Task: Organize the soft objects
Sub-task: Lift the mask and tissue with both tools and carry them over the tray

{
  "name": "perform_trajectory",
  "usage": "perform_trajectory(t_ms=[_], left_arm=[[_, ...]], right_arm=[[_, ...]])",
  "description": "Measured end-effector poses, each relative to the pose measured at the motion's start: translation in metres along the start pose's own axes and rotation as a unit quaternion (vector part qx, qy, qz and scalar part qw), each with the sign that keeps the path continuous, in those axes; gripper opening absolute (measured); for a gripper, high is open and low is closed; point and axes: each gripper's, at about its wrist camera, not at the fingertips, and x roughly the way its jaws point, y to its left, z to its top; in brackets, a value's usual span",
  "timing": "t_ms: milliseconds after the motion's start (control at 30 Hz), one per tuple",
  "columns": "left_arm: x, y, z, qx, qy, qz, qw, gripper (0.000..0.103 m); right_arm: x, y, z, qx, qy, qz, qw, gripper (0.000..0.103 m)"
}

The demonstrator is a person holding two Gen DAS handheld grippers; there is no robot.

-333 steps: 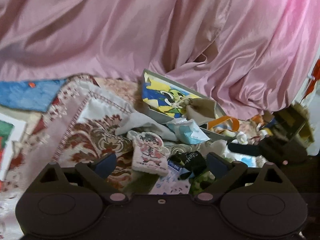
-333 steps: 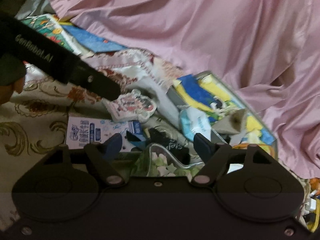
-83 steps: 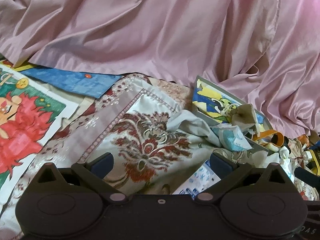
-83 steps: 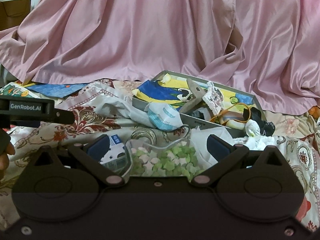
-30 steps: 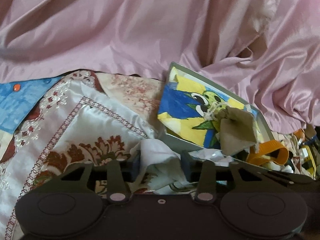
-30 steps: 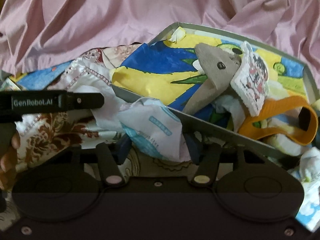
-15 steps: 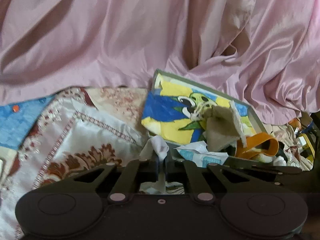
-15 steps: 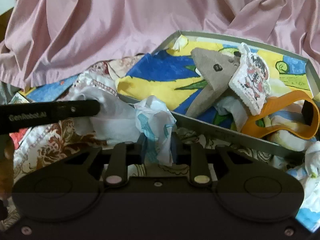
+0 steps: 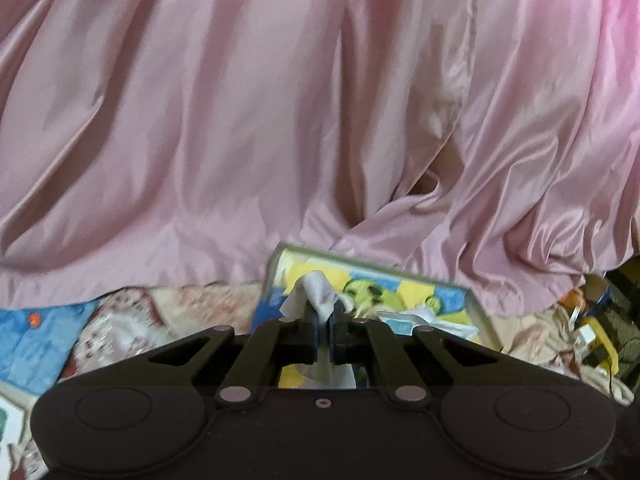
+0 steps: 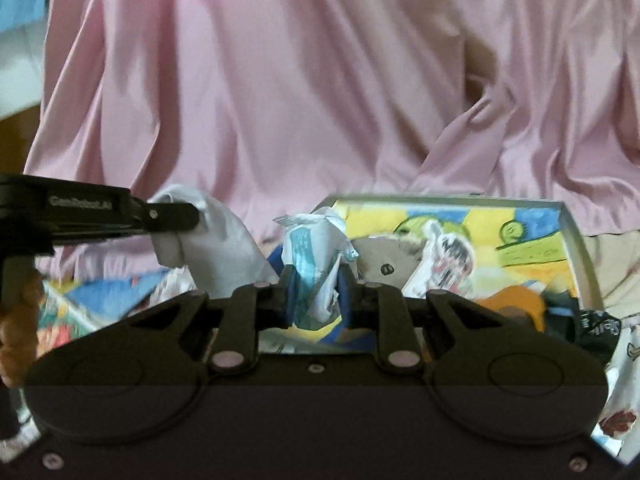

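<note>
Soft objects partly sorted: grey plush (image 10: 384, 256) and others lay in tray (image 10: 576, 236). Left gripper (image 9: 323, 334) clamped white cloth (image 9: 320, 292); right gripper (image 10: 316, 300) pinched blue-white packet (image 10: 316, 248), both aloft near tray, undelivered.

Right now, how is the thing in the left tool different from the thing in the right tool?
The left tool pinches a plain white cloth; the right tool pinches a crinkly white-and-blue packet. The cloth drapes smooth and soft, while the packet is crumpled and printed. The left tool's jaws are almost touching on the thin cloth; the right tool's stay wider around the bulkier packet. Both are held up in front of the picture-lined tray.
</note>
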Motion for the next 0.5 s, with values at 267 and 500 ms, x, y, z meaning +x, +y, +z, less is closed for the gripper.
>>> perform_trajectory(t_ms=[267, 500], left_arm=[[0.041, -0.024, -0.008, -0.031, -0.023, -0.017, 0.9991, 0.004], [0.078, -0.014, -0.034, -0.071, 0.01, -0.005, 0.9974, 0.004]], right_arm=[[-0.004, -0.035, -0.003, 0.071, -0.023, -0.019, 0.997, 0.014], [0.005, -0.056, -0.021, 0.128, 0.023, -0.024, 0.991, 0.015]])
